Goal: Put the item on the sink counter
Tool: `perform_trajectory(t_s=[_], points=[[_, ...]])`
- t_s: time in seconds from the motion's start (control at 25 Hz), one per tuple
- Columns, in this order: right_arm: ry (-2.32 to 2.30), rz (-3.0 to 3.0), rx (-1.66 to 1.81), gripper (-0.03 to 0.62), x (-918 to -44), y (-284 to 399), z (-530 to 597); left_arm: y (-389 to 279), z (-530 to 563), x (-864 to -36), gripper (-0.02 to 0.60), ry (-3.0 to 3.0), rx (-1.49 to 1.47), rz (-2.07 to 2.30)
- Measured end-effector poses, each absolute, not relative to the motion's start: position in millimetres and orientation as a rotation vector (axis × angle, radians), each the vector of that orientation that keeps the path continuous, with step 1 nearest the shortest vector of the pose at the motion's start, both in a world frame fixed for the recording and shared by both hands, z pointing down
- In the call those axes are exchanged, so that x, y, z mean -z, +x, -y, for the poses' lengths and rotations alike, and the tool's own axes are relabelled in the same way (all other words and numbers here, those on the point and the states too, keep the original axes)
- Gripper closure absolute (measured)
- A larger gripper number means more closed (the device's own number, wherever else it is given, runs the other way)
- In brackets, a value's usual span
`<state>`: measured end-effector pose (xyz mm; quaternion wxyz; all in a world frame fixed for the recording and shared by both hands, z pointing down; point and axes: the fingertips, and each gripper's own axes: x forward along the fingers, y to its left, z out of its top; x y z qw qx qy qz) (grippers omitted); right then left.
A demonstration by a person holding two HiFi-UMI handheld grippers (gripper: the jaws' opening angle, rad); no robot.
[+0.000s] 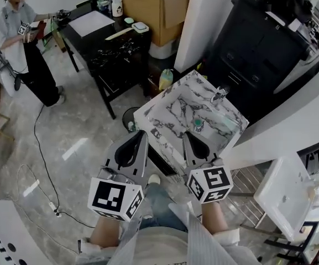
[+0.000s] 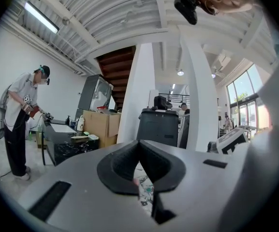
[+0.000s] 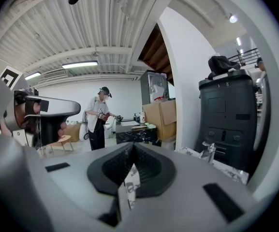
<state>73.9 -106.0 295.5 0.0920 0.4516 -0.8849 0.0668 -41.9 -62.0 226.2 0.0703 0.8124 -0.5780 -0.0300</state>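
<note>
Cabinet: a tall black plastic cabinet (image 1: 264, 43) stands behind the sink, beside a white column (image 1: 203, 21).
Box: an open brown cardboard box (image 1: 148, 10) sits left of the column.
Table: a black marble-patterned table (image 1: 112, 54) stands left of the sink and carries a white sheet and small clutter.
Person: a person in a grey shirt and dark trousers (image 1: 24, 48) stands at the table's far end, well apart.
Sink counter: a white, grey-veined marble sink counter (image 1: 165, 112) with a chrome tap (image 1: 220, 94) at its back.
Bottle: a yellow-green bottle (image 1: 166, 79) is just beside the counter's far corner.
Item: a small round green item (image 1: 197, 124) rests on the counter near the basin. It lies just past the right gripper's tips and is too small to identify.
Left gripper (image 1: 142, 132): its jaws are closed tip to tip and hold nothing. It is above the counter's near edge.
Right gripper (image 1: 187, 134): its jaws are also closed together and empty. It is beside the left one.
</note>
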Motion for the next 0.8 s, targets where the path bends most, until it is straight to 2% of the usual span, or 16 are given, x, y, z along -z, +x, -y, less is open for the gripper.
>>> perform_trajectory(t_s=[0.36, 0.8], points=[[1.533, 2.51, -0.198, 0.585, -284, 129, 196, 9, 170, -212, 0.566, 2.573, 0.079, 1.551], [1.796, 2.304, -0.249, 0.585, -290, 200, 234, 69, 239, -227, 0.566, 2.69, -0.009, 1.258]])
